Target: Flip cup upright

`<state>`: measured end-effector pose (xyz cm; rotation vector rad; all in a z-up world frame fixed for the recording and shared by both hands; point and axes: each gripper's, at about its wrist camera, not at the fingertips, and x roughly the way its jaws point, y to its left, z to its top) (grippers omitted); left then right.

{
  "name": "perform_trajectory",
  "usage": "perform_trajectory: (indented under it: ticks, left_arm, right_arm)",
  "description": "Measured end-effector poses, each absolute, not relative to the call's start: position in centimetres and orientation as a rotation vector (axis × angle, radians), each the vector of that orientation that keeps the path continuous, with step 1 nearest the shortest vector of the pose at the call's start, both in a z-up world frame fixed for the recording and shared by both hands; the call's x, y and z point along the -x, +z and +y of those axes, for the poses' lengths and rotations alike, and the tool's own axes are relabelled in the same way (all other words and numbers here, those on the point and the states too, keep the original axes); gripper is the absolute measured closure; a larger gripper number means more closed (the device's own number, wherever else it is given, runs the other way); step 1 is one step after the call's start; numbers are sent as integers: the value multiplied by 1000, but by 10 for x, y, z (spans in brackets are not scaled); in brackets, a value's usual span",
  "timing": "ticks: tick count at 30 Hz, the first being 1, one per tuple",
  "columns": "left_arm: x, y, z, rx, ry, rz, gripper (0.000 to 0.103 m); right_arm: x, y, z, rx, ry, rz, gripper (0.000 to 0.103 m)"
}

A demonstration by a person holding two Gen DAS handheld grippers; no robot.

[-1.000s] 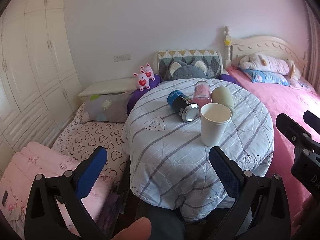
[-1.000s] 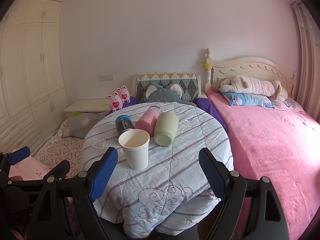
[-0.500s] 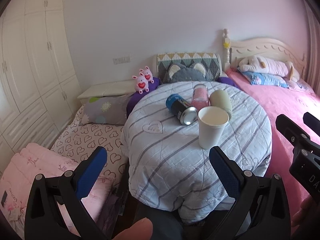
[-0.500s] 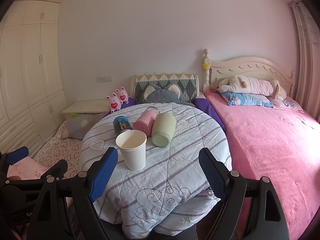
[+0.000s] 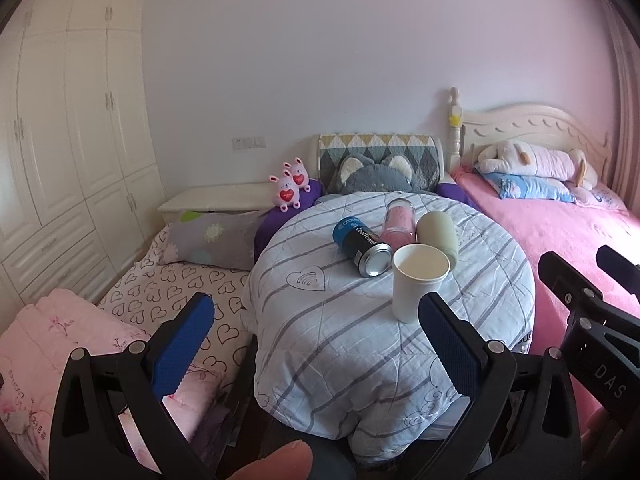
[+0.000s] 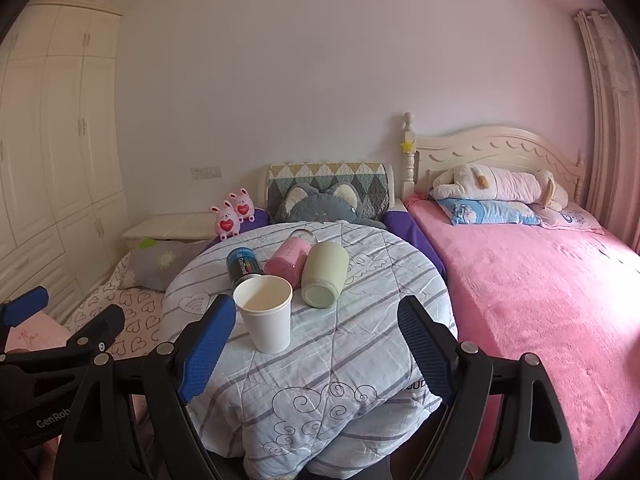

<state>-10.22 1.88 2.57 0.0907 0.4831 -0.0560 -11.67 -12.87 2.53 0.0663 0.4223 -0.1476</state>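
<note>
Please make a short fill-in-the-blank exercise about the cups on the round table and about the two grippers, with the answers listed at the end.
1. The white paper cup stands ____ on the striped quilt.
2. The green cup lies on its ____, next to the pink cup.
3. The left gripper and the right gripper are both ____ and hold nothing.
4. The dark can lies to the ____ of the pink cup in both views.

Answers: upright; side; open; left
</note>
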Motion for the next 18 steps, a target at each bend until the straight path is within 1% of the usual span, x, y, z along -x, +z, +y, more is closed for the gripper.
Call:
perform_trajectory:
  ticks: [18]
  left_arm:
    - [108, 26, 23, -76, -77, 482, 0]
  right_arm:
    - [116, 25, -126, -62, -144, 430, 19]
